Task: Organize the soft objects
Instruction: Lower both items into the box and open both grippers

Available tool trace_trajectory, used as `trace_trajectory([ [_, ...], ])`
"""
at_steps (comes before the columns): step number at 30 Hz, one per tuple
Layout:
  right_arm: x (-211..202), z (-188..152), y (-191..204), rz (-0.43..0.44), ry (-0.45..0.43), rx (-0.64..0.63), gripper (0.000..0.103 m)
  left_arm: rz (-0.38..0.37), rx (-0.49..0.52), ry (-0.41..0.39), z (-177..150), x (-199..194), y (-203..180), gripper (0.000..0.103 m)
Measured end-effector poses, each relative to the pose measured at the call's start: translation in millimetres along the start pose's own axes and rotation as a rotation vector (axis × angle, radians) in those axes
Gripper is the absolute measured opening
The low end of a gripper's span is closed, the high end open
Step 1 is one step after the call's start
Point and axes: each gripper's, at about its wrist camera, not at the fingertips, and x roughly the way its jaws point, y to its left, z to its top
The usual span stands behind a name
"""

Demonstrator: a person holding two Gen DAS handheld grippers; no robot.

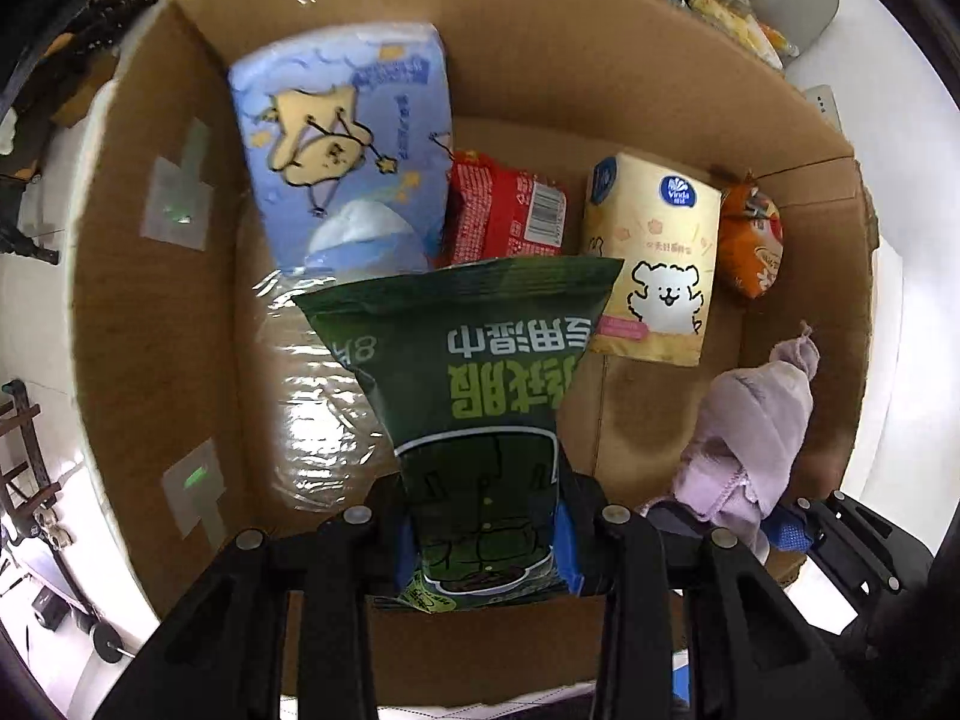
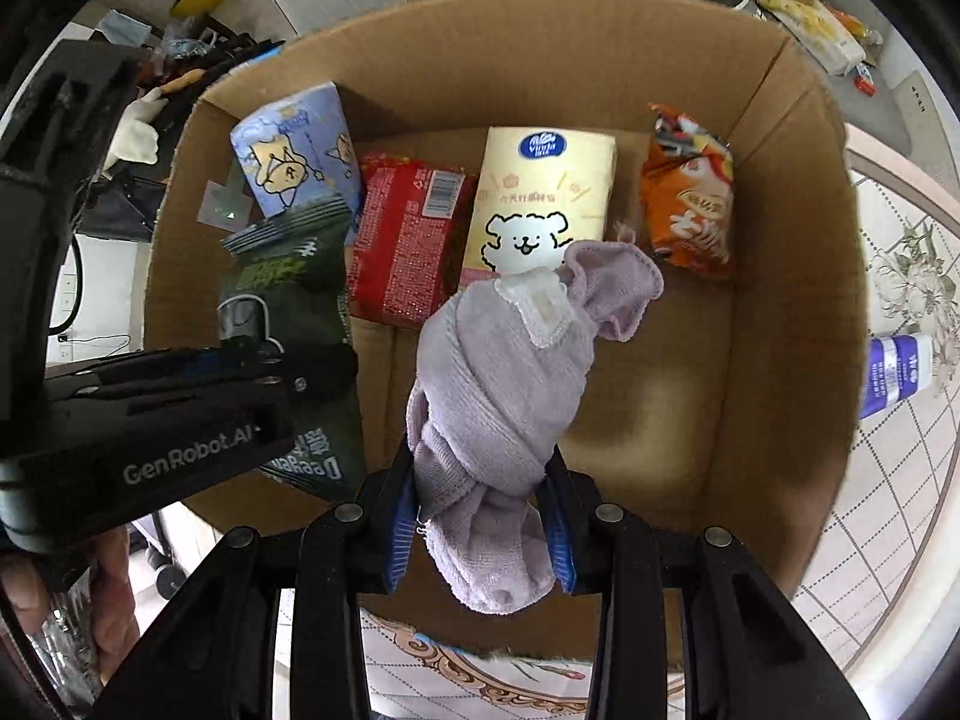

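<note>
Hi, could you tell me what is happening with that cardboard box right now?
A person is packing soft goods into the cardboard box with two handheld grippers. The left gripper holds a green wipes pack over the box; the right gripper holds a lilac cloth. Tissue packs and snack bags already line the far wall.

The green wet-wipe pack (image 1: 474,396) hides the red packet's (image 1: 504,216) lower half.

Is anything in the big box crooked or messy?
Mostly tidy. In the cardboard box the blue tissue pack, red packet and yellow tissue pack lean in a row, but the orange snack bag is crumpled and tilted. The green wipes pack and knotted purple cloth hang in the grippers above the box.
</note>
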Motion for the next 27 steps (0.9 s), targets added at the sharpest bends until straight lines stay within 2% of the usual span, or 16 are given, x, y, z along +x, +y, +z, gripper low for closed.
trace_trajectory([
  [5,18.6,7.7,2.2,-0.020,0.026,-0.011,0.041,-0.005,-0.004,0.048,1.7,11.7,-0.4,0.034],
  [6,20.4,8.4,2.2,-0.022,0.033,-0.011,0.046,-0.011,-0.009,0.051,1.4,11.5,-0.1,0.035],
  [7,21.9,9.0,2.4,-0.024,0.043,-0.012,0.055,-0.014,-0.011,0.048,0.6,10.5,-0.5,0.041],
  [9,21.2,9.2,1.6,-0.025,0.038,-0.003,0.071,0.018,-0.005,0.021,-1.4,5.0,-3.3,0.050],
  [10,19.0,8.7,0.4,-0.028,0.030,0.002,0.074,0.028,0.005,0.007,-1.1,1.6,-3.7,0.054],
  [14,8.7,5.7,-3.2,-0.043,0.014,0.015,0.074,0.050,0.026,-0.030,0.0,-14.3,-6.3,0.063],
  [18,-4.6,-0.4,-7.2,-0.069,-0.014,0.025,0.074,0.064,0.034,-0.091,-13.1,-36.8,-10.1,0.071],
  [20,-13.7,-6.8,-9.3,-0.074,-0.033,0.036,0.074,0.072,0.028,-0.127,-22.1,-48.5,-11.5,0.085],
  [24,-32.4,-18.5,-13.7,-0.096,-0.070,0.050,0.074,0.097,0.016,-0.215,-43.5,-67.3,-8.0,0.094],
  [26,-41.0,-25.6,-15.7,-0.104,-0.088,0.061,0.079,0.126,0.017,-0.264,-51.4,-79.5,-7.2,0.098],
  [27,-44.4,-27.9,-14.8,-0.112,-0.100,0.062,0.087,0.147,0.015,-0.295,-56.6,-86.9,-8.0,0.100],
])
